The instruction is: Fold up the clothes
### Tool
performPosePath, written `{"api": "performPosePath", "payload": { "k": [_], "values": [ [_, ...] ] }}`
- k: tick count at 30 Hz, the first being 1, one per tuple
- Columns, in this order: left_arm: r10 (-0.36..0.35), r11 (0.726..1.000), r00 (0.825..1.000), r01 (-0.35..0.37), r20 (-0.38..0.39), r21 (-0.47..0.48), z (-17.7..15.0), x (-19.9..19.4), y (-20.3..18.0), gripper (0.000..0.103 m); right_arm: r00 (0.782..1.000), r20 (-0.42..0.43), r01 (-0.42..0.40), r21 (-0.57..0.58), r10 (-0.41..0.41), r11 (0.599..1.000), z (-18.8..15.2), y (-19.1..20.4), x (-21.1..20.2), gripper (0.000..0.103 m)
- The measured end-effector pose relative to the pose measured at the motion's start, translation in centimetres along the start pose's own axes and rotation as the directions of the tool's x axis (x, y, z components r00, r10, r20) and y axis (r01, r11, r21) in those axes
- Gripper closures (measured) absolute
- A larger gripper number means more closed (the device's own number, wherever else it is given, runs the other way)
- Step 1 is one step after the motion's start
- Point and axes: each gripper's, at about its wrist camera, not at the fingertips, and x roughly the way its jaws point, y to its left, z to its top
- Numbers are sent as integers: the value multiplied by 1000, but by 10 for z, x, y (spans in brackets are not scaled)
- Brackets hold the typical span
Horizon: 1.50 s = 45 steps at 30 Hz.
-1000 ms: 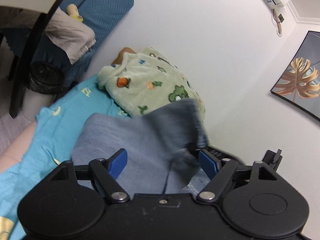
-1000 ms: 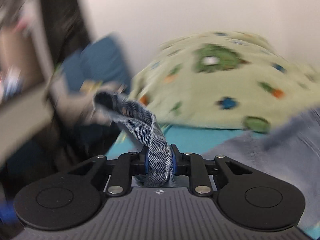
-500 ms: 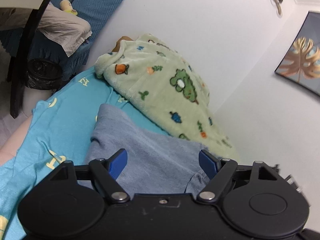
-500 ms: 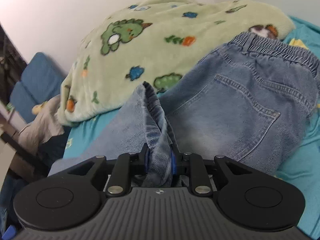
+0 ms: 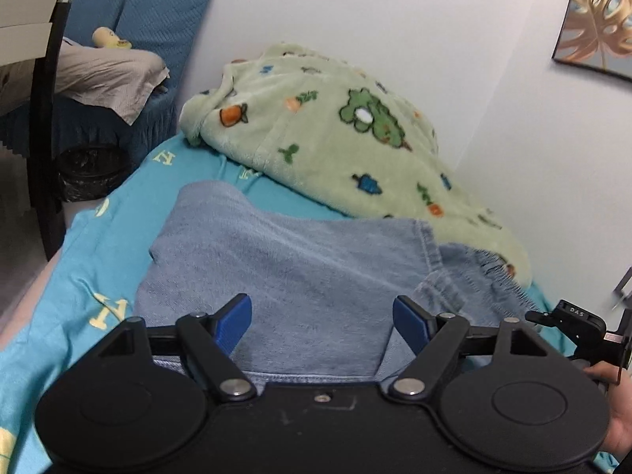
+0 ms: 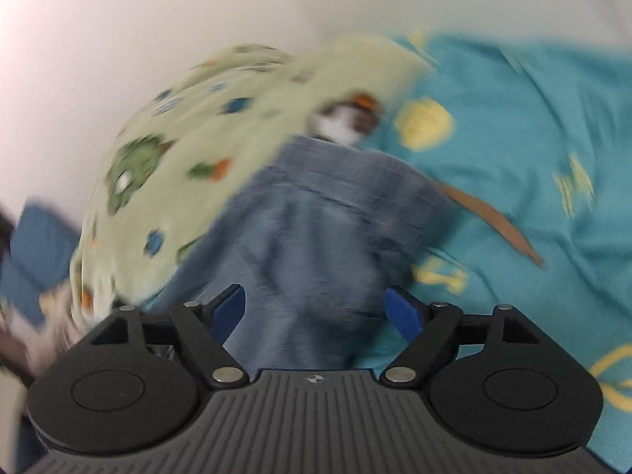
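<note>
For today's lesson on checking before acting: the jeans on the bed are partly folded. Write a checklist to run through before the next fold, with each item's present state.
1. Left gripper free to grasp: ok, its blue fingers stand wide apart with nothing between them.
2. Right gripper free to grasp: ok, open and empty.
3. Jeans resting on the bed sheet: ok, folded over, hem edge toward the waistband.
4. Fold lying flat: cannot tell, the right wrist view is blurred.
5. Green blanket off the jeans: not ok, it meets the waistband end.
6. Brown strip beside the jeans: cannot tell what it is.
</note>
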Motion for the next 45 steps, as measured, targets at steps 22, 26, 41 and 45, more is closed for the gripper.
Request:
{"api": "performPosePath", "payload": {
  "k": [22,26,41,45],
  "values": [
    [72,997,994,-72,83,-1,25,-3,5,27,973,189,-94,-191,130,977,29,43,-1,60],
    [42,997,996,-36,81,-72,31,-11,16,27,946,242,-137,-309,217,941,18,102,-38,61],
    [75,971,970,-17,232,-240,66,-67,77,25,917,57,-150,-868,394,473,-167,284,-61,64],
    [93,948,970,-17,226,-318,68,-66,100,25,943,-78,-169,-949,323,265,-244,284,-28,64]
  ]
}}
